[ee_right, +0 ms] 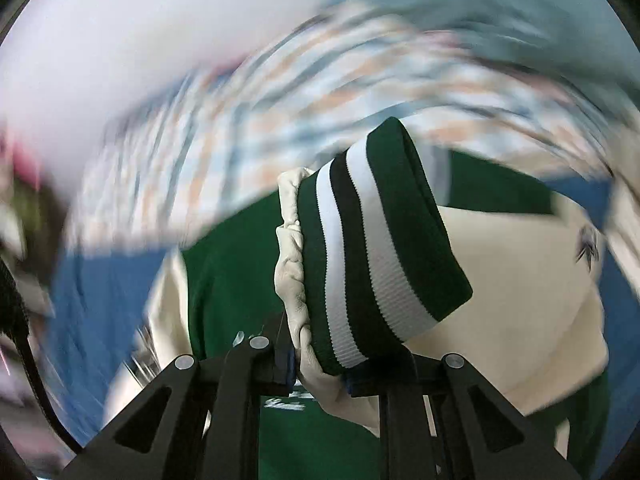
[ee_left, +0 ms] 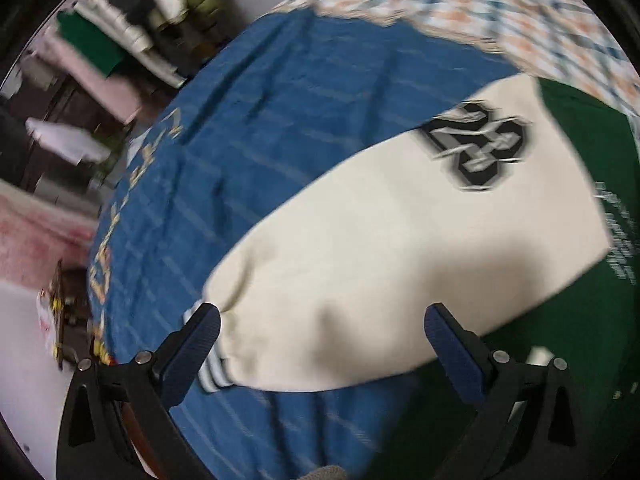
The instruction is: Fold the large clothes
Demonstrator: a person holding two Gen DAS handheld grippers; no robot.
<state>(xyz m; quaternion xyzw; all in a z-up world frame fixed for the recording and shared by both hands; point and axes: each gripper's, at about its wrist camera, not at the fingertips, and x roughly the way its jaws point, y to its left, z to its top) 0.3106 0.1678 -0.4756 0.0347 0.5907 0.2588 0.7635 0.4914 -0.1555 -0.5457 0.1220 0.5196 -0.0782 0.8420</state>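
A green varsity jacket [ee_left: 580,152] with cream sleeves lies on a blue bedspread [ee_left: 280,120]. In the left wrist view one cream sleeve [ee_left: 400,248], with a black number patch [ee_left: 476,146], stretches across the cover. Its striped cuff [ee_left: 212,372] lies by the left finger. My left gripper [ee_left: 322,340] hangs open just above that sleeve end, pads apart on either side. In the right wrist view my right gripper [ee_right: 320,376] is shut on the other cream sleeve [ee_right: 316,364] just behind its green, white and black striped cuff [ee_right: 376,248], which sticks up past the fingers. The jacket body [ee_right: 228,280] lies below.
A checked orange and blue quilt [ee_left: 480,12] covers the far part of the bed beyond the jacket. Stacked folded clothes [ee_left: 132,32] sit off the bed's upper left side, with a pink cloth [ee_left: 36,232] and floor clutter further left. Both views are blurred.
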